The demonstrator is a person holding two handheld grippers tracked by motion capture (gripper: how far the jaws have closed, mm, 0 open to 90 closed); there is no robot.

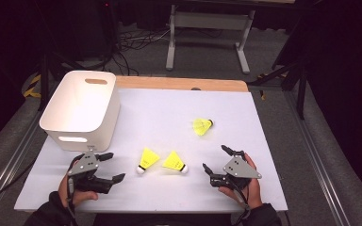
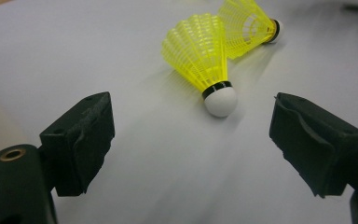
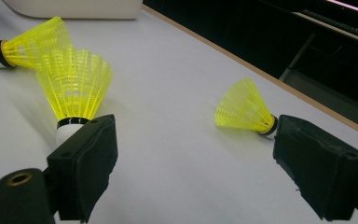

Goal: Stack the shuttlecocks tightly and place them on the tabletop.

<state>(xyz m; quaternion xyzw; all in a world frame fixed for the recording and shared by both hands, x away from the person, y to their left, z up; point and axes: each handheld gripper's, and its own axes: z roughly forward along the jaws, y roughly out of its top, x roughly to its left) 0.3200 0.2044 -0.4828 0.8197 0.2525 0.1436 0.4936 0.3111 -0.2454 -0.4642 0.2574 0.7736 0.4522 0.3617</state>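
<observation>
Both claws, left claw [image 1: 112,166] and right claw [image 1: 215,158], are sitting wide open, gripping nothing; we're lining left up on the nearest shuttlecock's [image 1: 147,160] cork, just right of the bin [image 1: 81,109].

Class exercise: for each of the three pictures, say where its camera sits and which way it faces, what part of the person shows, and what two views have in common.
High view: above the person's side, facing forward and down on the table; shows the bin, three shuttlecocks, both hands, left gripper, right gripper.
Left gripper view: rides the left gripper, looks between its open jaws at the left shuttlecock.
Right gripper view: rides the right gripper, faces the far shuttlecock.
Shared: the middle shuttlecock shows in both gripper views.
</observation>
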